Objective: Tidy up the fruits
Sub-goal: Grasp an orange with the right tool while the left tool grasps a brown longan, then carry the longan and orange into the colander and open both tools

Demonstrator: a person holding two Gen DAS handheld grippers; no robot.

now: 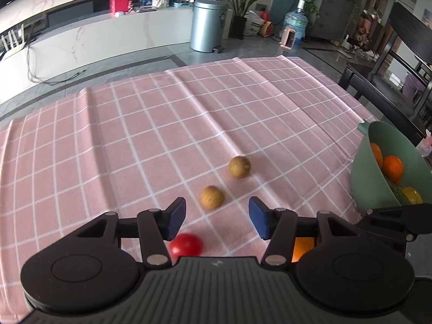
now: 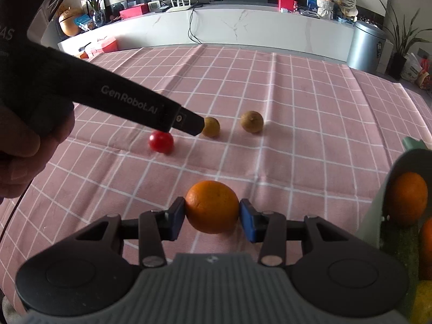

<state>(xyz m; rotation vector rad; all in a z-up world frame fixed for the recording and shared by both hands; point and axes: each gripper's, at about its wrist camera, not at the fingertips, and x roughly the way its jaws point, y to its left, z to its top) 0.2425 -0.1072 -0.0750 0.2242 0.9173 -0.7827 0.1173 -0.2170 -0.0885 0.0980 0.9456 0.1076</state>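
Two small brown round fruits (image 1: 212, 197) (image 1: 239, 166) lie on the pink checked tablecloth (image 1: 135, 135), with a red tomato (image 1: 185, 245) nearer. My left gripper (image 1: 217, 217) hangs open above the cloth, the near brown fruit just ahead of its gap, nothing between its pads. In the right wrist view my right gripper (image 2: 212, 217) is shut on an orange (image 2: 212, 206), its blue pads pressing both sides. The green bowl (image 1: 370, 167) at the right holds oranges (image 1: 392, 168). The left tool's body (image 2: 121, 100) reaches over the tomato (image 2: 161, 142) and the brown fruits (image 2: 211, 127) (image 2: 252, 122).
A person's hand (image 2: 24, 140) grips the left tool at the left. The green bowl (image 2: 388, 189) stands right of the held orange. A dark chair (image 1: 391, 81) is by the table's far right corner. A grey bin (image 1: 208, 24) stands on the floor beyond.
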